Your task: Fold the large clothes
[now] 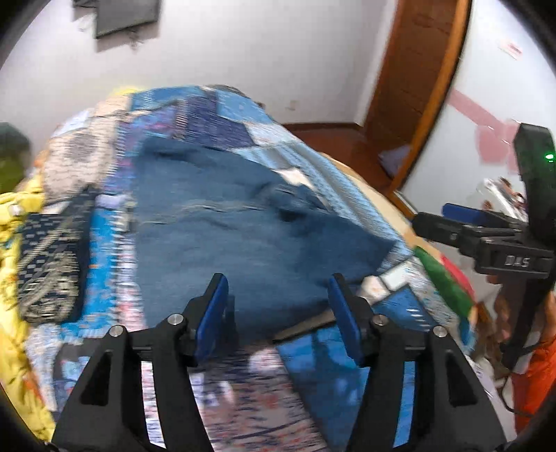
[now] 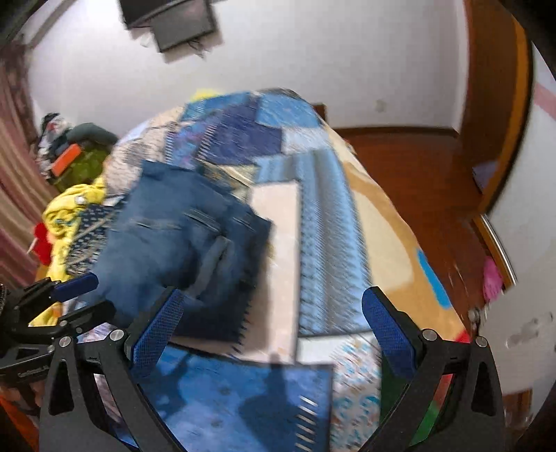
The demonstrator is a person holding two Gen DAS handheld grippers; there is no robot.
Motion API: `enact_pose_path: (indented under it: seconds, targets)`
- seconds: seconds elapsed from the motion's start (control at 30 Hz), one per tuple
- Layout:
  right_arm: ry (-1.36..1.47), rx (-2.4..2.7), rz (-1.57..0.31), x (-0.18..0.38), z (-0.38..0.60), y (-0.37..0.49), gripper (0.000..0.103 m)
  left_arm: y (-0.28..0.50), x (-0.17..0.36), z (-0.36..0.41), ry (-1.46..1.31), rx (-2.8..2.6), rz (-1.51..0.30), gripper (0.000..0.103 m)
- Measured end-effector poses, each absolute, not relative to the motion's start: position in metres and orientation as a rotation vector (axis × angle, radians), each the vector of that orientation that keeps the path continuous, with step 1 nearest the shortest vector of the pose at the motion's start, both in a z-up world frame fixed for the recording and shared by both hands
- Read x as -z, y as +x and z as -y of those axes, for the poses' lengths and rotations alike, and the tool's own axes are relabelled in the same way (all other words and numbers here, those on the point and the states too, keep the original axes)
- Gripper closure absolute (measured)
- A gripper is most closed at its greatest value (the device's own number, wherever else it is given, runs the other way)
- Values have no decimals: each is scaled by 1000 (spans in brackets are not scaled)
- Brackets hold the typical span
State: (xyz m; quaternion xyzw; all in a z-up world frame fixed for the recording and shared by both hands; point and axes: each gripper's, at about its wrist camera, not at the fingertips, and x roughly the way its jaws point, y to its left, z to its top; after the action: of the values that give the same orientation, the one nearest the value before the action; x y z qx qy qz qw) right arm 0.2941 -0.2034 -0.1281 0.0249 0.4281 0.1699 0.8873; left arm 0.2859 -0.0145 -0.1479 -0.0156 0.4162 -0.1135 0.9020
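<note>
A pair of blue jeans [image 1: 236, 222] lies folded on the patchwork bedspread [image 1: 215, 114]; it also shows in the right wrist view [image 2: 173, 243], left of centre. My left gripper [image 1: 278, 309] is open and empty, just above the near edge of the jeans. My right gripper [image 2: 274, 327] is open wide and empty, above the bedspread [image 2: 326, 243] to the right of the jeans. The right gripper also shows at the right edge of the left wrist view [image 1: 448, 217], and the left gripper at the left edge of the right wrist view [image 2: 83, 295]. Both views are motion-blurred.
Yellow cloth [image 2: 69, 208] and a dark patterned garment [image 1: 48, 264] lie on the bed left of the jeans. A green bag with clutter [image 2: 83, 156] stands at the far left. Wooden floor [image 2: 417, 167] and a door frame [image 1: 417, 80] lie to the right. A dark screen [image 2: 173, 17] hangs on the wall.
</note>
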Motion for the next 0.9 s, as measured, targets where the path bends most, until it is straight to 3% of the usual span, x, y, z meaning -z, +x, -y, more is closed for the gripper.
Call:
enact_pose_path:
  seconds: [0.2, 0.33, 0.47, 0.67, 0.9]
  targets:
    - [-26, -441, -888, 135, 149, 308, 1, 295, 154, -31, -42, 74, -866, 29]
    - [-143, -367, -935, 166, 137, 318, 1, 302, 182, -46, -22, -5, -938, 28]
    - [-129, -364, -956, 183, 160, 316, 1, 294, 202, -52, -54, -1, -935, 15]
    - [-111, -283, -1093, 211, 196, 326, 3, 291, 210, -45, -2, 0, -909, 15]
    - [-39, -329, -953, 153, 203, 325, 1, 301, 181, -52, 32, 2, -882, 15]
